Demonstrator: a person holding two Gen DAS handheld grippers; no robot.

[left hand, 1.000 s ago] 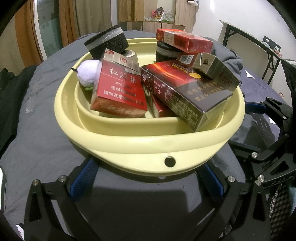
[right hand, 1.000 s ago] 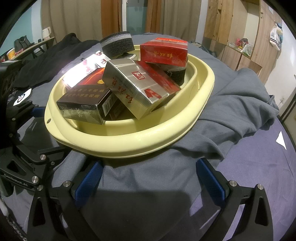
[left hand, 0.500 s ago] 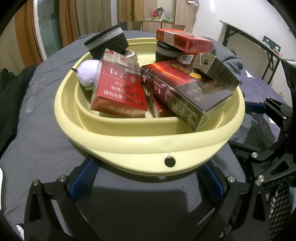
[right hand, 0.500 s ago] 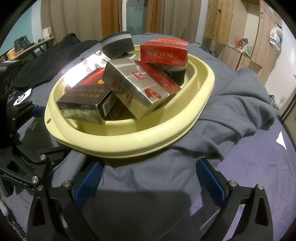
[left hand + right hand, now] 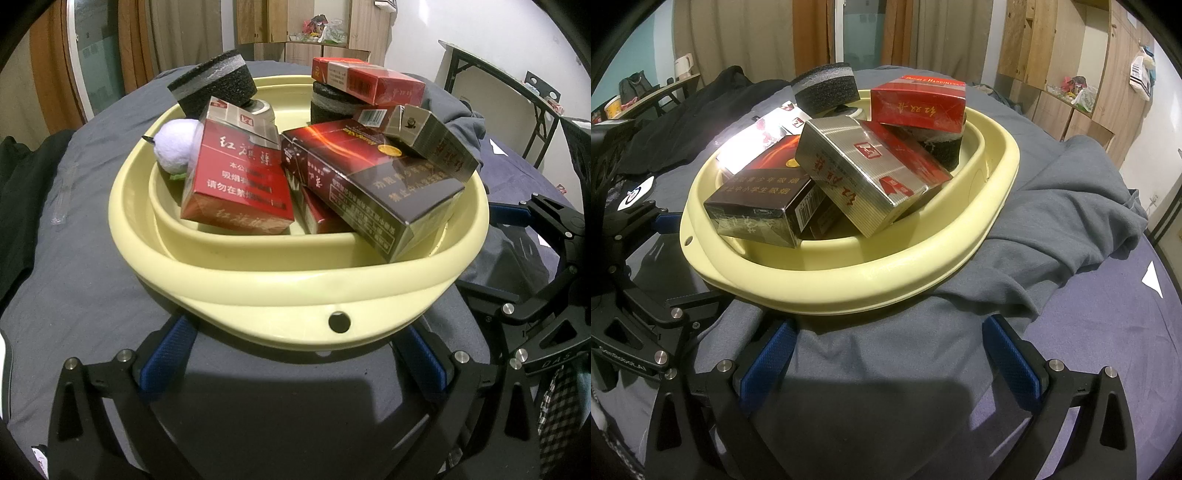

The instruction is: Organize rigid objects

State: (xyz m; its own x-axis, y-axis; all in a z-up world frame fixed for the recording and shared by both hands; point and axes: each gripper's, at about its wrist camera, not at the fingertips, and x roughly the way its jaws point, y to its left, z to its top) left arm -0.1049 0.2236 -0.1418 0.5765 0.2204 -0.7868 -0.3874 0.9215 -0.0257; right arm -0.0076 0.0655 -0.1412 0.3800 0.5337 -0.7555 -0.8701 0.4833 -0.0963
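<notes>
A pale yellow basin (image 5: 295, 280) (image 5: 886, 273) sits on grey cloth and is piled with boxes. Inside lie a red carton (image 5: 240, 184), a dark brown carton (image 5: 369, 192) (image 5: 757, 206), a silver carton (image 5: 864, 173) (image 5: 432, 136), a small red box (image 5: 919, 105) (image 5: 369, 83) on a black sponge puck (image 5: 332, 105), a second sponge puck (image 5: 214, 86) (image 5: 827, 88) on the far rim, and a white fluffy ball (image 5: 175, 146). My left gripper (image 5: 299, 362) stands open at the basin's near rim, holding nothing. My right gripper (image 5: 890, 358) is open and empty over the cloth.
A rumpled grey garment (image 5: 1071, 221) lies under and right of the basin on a dark blue cover (image 5: 1126, 332). Black clothing (image 5: 22, 192) lies at the left. A folding table (image 5: 498, 81) and wooden cabinets (image 5: 1071, 55) stand behind.
</notes>
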